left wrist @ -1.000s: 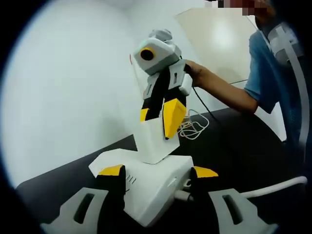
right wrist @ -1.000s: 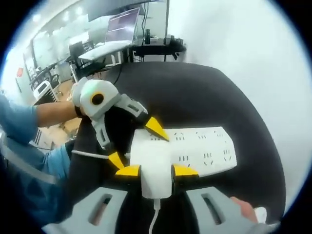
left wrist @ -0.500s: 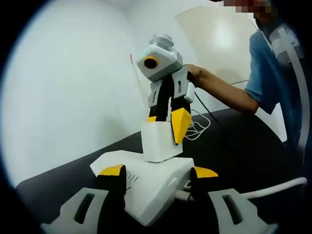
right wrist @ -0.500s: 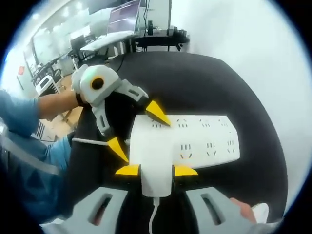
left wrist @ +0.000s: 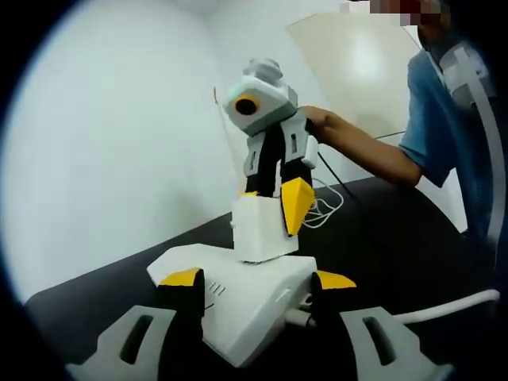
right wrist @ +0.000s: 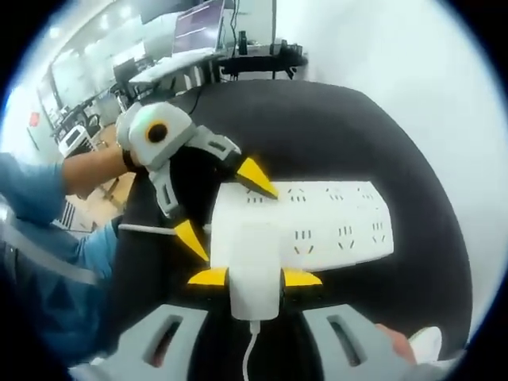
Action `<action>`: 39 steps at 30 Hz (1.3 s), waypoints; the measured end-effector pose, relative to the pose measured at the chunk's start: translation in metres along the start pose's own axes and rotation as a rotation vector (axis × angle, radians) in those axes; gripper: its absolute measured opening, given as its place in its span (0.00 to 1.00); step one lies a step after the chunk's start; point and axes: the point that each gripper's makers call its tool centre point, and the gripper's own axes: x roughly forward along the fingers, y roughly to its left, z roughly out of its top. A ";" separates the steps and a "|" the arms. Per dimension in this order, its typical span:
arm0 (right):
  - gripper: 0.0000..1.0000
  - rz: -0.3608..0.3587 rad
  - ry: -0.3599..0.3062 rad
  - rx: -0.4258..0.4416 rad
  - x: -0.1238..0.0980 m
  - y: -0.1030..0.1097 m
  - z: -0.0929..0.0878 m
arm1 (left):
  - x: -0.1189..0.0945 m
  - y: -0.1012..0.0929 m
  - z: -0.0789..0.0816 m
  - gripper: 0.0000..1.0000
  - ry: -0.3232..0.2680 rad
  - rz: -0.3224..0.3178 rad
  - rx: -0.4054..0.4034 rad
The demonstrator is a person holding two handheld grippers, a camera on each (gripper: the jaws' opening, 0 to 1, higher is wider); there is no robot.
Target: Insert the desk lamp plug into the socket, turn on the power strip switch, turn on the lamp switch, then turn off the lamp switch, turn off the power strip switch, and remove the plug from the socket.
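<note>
The white plug sits on the near end of the white power strip, and the right tool holds it tight between its yellow tips. The left tool grips that end of the strip from both sides. The strip lies on a round black bench. A white cord lies looped on the bench behind it. A white wall stands close by. Far off are desks with screens. A person in a blue sleeve stands beside the bench.
</note>
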 end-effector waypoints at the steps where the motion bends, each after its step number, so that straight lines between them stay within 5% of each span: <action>1: 0.23 -0.011 0.015 -0.012 -0.001 0.001 -0.001 | 0.000 0.000 0.000 0.52 0.000 -0.002 -0.002; 4: 0.23 -0.031 -0.050 -0.018 -0.004 0.000 0.013 | 0.001 -0.001 0.000 0.52 0.001 -0.004 -0.002; 11: 0.23 -0.069 -0.033 -0.054 -0.005 0.001 0.014 | 0.003 -0.007 0.004 0.52 -0.001 -0.001 -0.006; 17: 0.23 -0.072 0.025 -0.052 -0.004 0.002 -0.002 | 0.003 -0.006 0.003 0.52 -0.002 -0.006 -0.002; 22: 0.23 -0.110 0.008 -0.002 -0.034 -0.017 -0.013 | -0.001 0.000 0.000 0.52 -0.003 -0.005 -0.004; 25: 0.23 -0.039 -0.084 0.039 -0.044 -0.017 -0.004 | -0.001 -0.001 0.001 0.52 -0.004 -0.005 -0.003; 33: 0.23 -0.006 -0.078 0.000 -0.042 -0.005 0.000 | 0.001 0.002 0.002 0.51 -0.011 -0.004 -0.012; 39: 0.23 0.024 -0.087 0.081 -0.050 -0.019 -0.012 | -0.003 0.003 0.002 0.50 0.020 0.009 -0.055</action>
